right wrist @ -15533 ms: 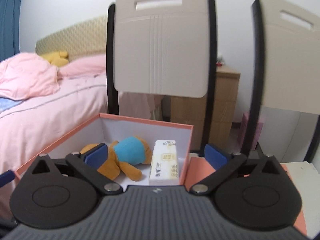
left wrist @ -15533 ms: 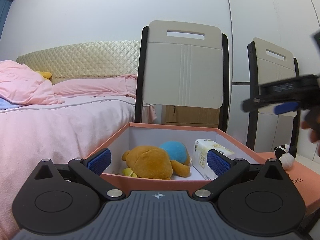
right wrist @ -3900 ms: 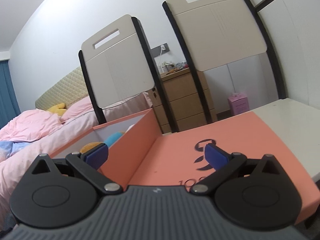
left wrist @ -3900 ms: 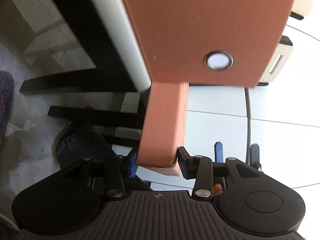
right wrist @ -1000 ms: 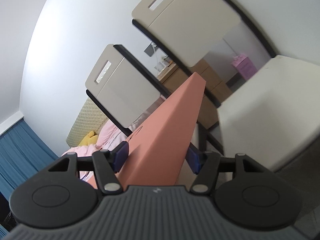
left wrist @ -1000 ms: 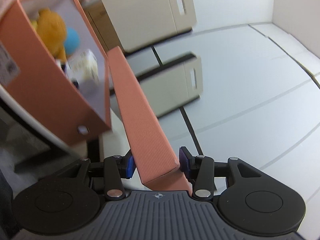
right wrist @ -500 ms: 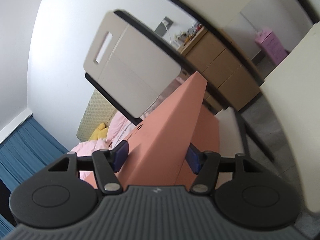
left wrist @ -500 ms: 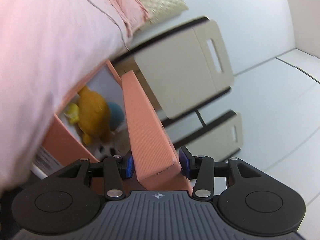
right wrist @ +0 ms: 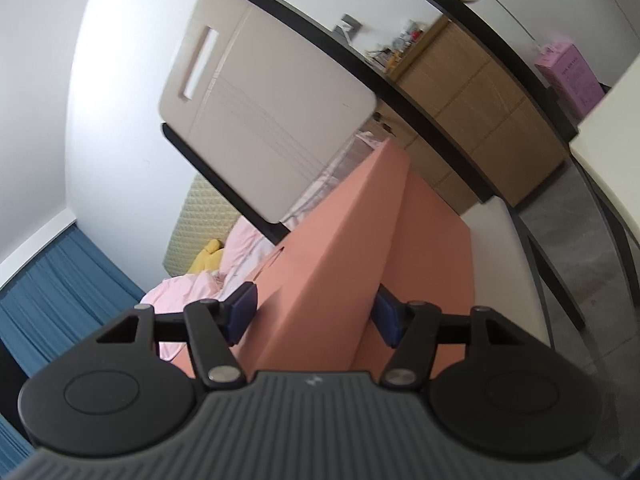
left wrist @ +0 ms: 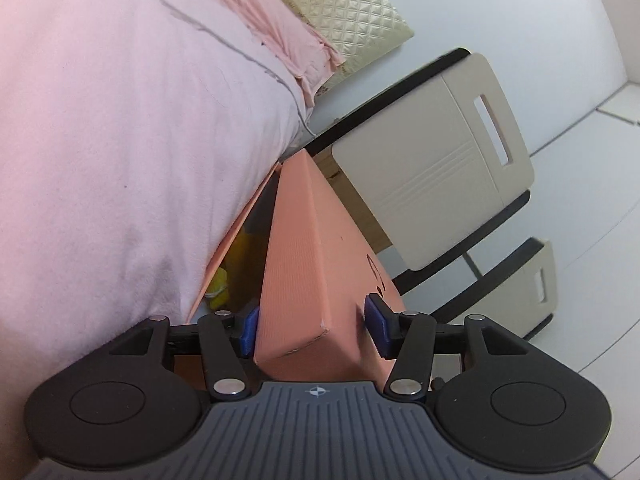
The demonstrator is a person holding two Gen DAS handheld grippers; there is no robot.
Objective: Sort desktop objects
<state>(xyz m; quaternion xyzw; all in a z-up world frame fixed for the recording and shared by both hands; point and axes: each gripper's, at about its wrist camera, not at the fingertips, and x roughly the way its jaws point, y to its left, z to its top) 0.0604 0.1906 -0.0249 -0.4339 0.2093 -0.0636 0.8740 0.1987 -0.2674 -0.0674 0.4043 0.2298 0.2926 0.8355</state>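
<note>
- The left gripper (left wrist: 312, 328) has its jaws opening around the near corner of the salmon box lid (left wrist: 304, 264); the left blue pad (left wrist: 249, 330) sits at the lid's ribbed side wall, while the right pad (left wrist: 378, 326) stands a little off the lid's top face, so the lid lies between the jaws rather than pinched.
- The right gripper (right wrist: 314, 316) has its jaws narrowed onto the same lid (right wrist: 332, 280), both blue pads pressing its slanted card faces; the hold is firm and the lid rises away from the jaws as a long, sharp-edged wedge.
- The lid is stiff card with a fine ribbed grain, matte salmon-orange, with crisp folded corners and a small dark printed mark on its top face near the left gripper's right pad.
- Just beyond, the lid sits tilted over the matching salmon box (left wrist: 236, 236); on the left a dark gap stays open between lid and box wall, and a soft yellow plush toy (left wrist: 218, 286) shows through it.
- The box stands on a pale, smooth counter (right wrist: 504, 264), seen to the right of the box in the right wrist view.
- Left of the box lies a bed (left wrist: 120, 140) with pink, softly creased bedding and a cream quilted headboard (left wrist: 352, 12) of diamond stitching.
- Farther off stand two chairs with black frames and flat beige backrests, each with a slot cut-out: the nearer chair (left wrist: 440, 152) and a second one (left wrist: 536, 276); a wooden drawer unit (right wrist: 472, 112) stands behind them.
</note>
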